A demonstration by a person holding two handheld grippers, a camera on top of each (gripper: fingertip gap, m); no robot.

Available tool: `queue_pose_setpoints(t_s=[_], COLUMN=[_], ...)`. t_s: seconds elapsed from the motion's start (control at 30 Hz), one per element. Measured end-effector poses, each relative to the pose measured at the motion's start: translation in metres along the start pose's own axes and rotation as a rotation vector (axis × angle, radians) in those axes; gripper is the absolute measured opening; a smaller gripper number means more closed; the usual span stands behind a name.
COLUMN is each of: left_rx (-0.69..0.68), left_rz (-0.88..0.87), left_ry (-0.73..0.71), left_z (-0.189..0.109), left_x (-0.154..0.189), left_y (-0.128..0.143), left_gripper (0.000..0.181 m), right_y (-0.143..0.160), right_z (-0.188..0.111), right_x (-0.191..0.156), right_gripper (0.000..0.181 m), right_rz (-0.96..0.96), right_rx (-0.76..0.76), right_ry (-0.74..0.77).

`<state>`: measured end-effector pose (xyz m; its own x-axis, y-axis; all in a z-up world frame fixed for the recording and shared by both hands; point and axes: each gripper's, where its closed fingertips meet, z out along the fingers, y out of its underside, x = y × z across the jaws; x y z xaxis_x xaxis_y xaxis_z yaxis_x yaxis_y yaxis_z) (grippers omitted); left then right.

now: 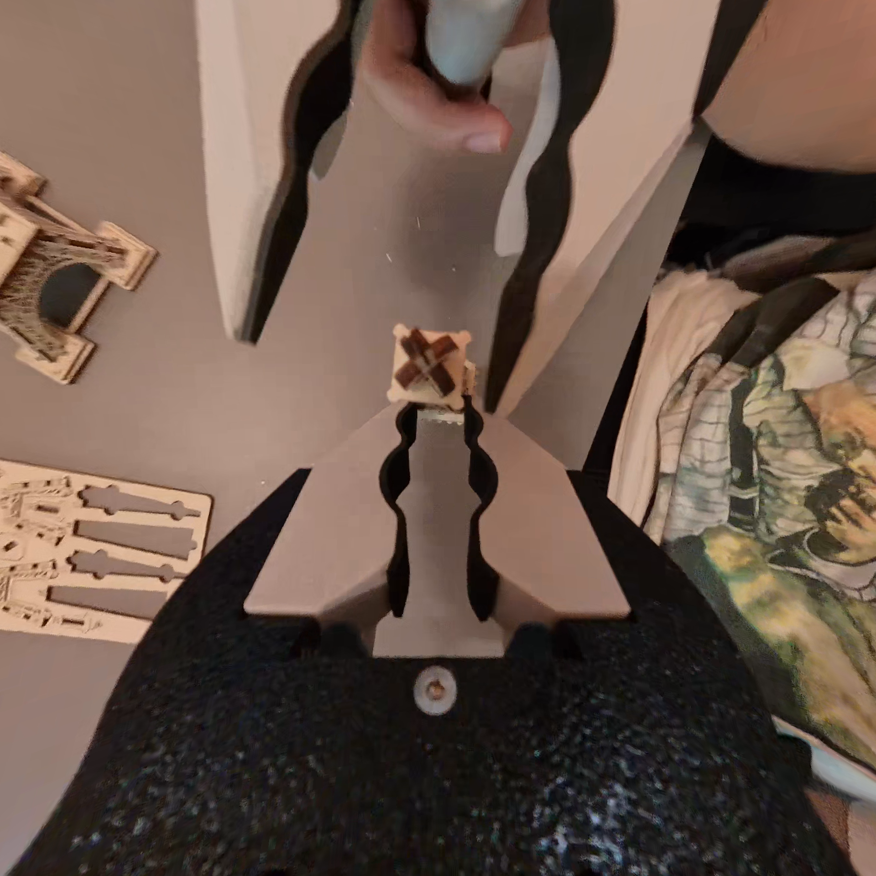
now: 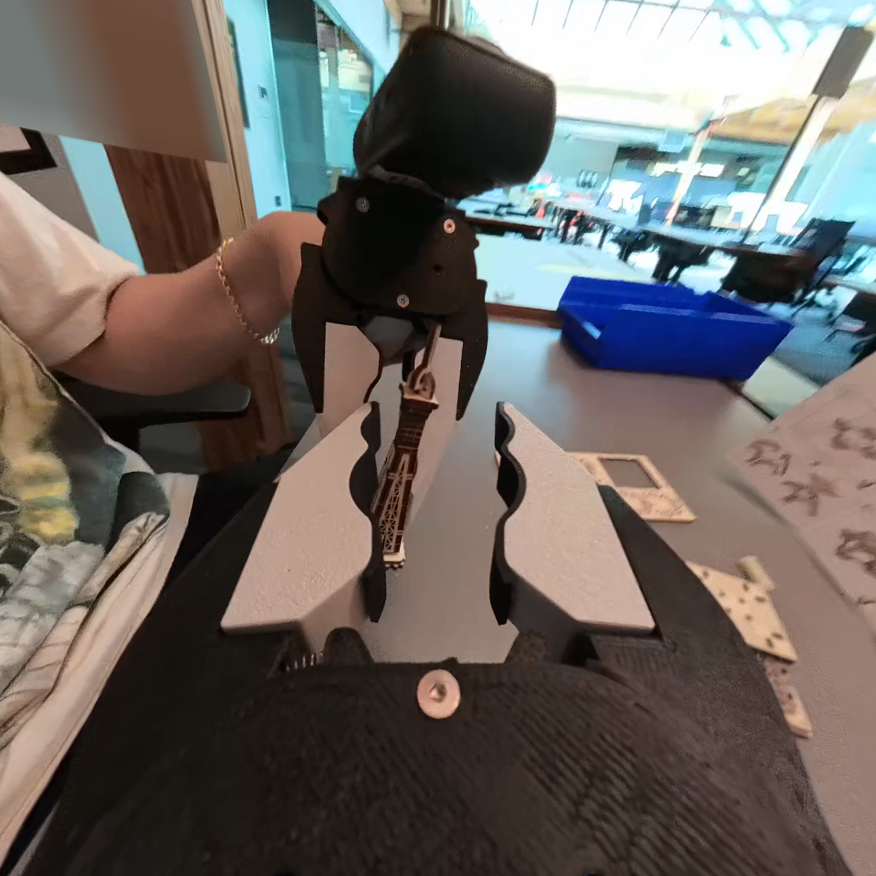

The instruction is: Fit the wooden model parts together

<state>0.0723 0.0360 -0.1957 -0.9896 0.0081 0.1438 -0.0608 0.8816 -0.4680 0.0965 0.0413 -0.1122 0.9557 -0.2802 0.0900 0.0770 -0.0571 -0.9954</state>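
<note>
Left gripper [image 1: 433, 410] clamped on wooden tower [image 2: 403, 479] at its spire end; right gripper [image 2: 438, 417] spread apart around tower's 6 o'clock base.

Tower piece [image 2: 402, 479] between right tongs [image 2: 438, 426], perhaps touching one finger, left tongs [image 2: 379, 365] behind

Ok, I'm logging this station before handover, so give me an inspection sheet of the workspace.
Surface: grey table, in use.
Job's things: slim wooden tower section held by its tip; arched tower base lying on the table.
Clutter: punched-out part sheets, more offcuts, a blue bin.
Grippers: left gripper shut on the tower section; right gripper open around it, apart.
Cables: nothing seen.
Surroundings: person seated close; open hall with desks beyond glass.
</note>
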Motion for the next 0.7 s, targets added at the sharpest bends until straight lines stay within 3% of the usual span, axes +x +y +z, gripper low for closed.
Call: queue_pose_setpoints(t_s=[0.17, 0.63, 0.67, 0.7], left_rx=[-0.111, -0.113, -0.088, -0.067], left_rz=[0.029, 0.099, 0.093, 0.085], left_ry=[0.018, 0.144, 0.165, 0.189], left_z=[0.025, 0.040, 0.038, 0.037], left_x=[-0.015, -0.016, -0.014, -0.012], left_y=[0.007, 0.007, 0.005, 0.004], left_gripper=[0.017, 0.017, 0.017, 0.018], right_y=[0.034, 0.052, 0.050, 0.048], right_z=[-0.005, -0.015, -0.018, -0.022], right_x=[0.004, 0.008, 0.008, 0.013], right_gripper=[0.013, 0.012, 0.016, 0.031], right_rz=[0.102, 0.194, 0.206, 0.219], right_rx=[-0.066, -0.093, -0.082, -0.066], right_ry=[-0.077, -0.129, -0.128, -0.105])
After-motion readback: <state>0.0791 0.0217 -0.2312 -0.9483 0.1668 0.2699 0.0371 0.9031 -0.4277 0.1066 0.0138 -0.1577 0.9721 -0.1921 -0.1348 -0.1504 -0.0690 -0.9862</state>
